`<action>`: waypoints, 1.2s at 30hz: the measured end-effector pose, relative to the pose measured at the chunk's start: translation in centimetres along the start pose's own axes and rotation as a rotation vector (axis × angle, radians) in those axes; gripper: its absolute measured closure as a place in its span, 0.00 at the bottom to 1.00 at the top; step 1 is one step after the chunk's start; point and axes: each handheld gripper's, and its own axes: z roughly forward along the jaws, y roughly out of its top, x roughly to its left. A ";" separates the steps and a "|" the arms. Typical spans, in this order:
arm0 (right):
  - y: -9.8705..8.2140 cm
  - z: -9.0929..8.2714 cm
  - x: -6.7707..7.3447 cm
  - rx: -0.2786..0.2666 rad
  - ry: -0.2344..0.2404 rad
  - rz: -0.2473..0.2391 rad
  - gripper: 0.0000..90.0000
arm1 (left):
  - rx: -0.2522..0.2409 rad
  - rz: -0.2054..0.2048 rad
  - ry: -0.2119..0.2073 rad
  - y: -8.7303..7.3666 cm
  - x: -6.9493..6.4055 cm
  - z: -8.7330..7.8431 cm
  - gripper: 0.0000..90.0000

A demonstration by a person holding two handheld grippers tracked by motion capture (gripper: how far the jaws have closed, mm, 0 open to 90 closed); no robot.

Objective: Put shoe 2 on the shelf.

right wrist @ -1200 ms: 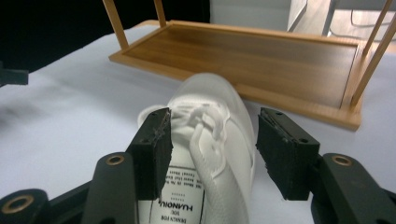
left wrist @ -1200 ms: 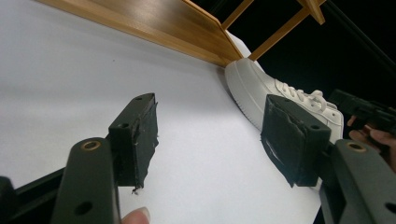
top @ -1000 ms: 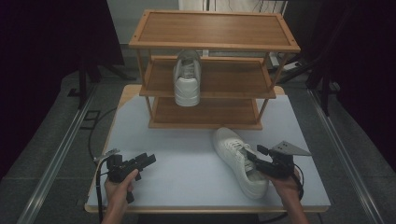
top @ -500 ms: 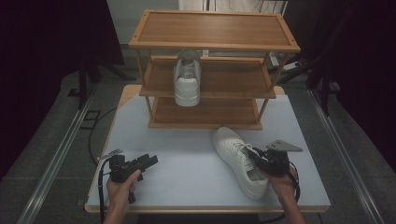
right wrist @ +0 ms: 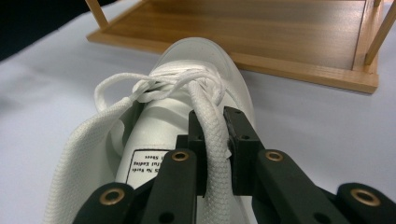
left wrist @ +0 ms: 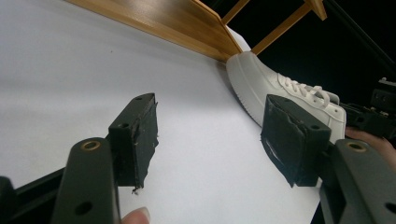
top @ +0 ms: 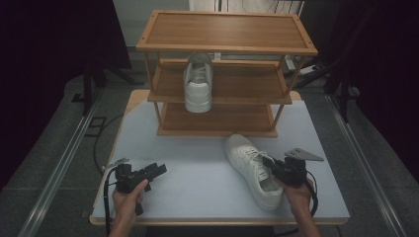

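Right gripper view: the right gripper (right wrist: 215,140) is clamped on the side wall of the white sneaker (right wrist: 187,116) at its opening, jaws having just been closing, fabric edge pinched between the pads

Sneaker spot: lying on the surface (top: 197,163) in front of the wooden shoe rack (top: 225,47), toe aimed at the rack's bottom shelf, heel back toward the person

Long axis: runs diagonally, toe up and left, heel down and right in the high view, so the right gripper (top: 274,168) is at the heel end

Nearer hand: definitely the right one, the left gripper (top: 150,173) sits well apart on the other side

Left gripper: jaws apart, nothing between them

Other shoe: a second sneaker (top: 198,84) is already on the middle shelf, toe pointing out

My guess on next move: lift and push toe-first toward the rack
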 end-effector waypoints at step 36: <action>3.0 -5.7 5.0 -0.331 0.193 0.119 0.92 | -0.013 -0.015 -0.004 0.1 0.2 -0.4 0.41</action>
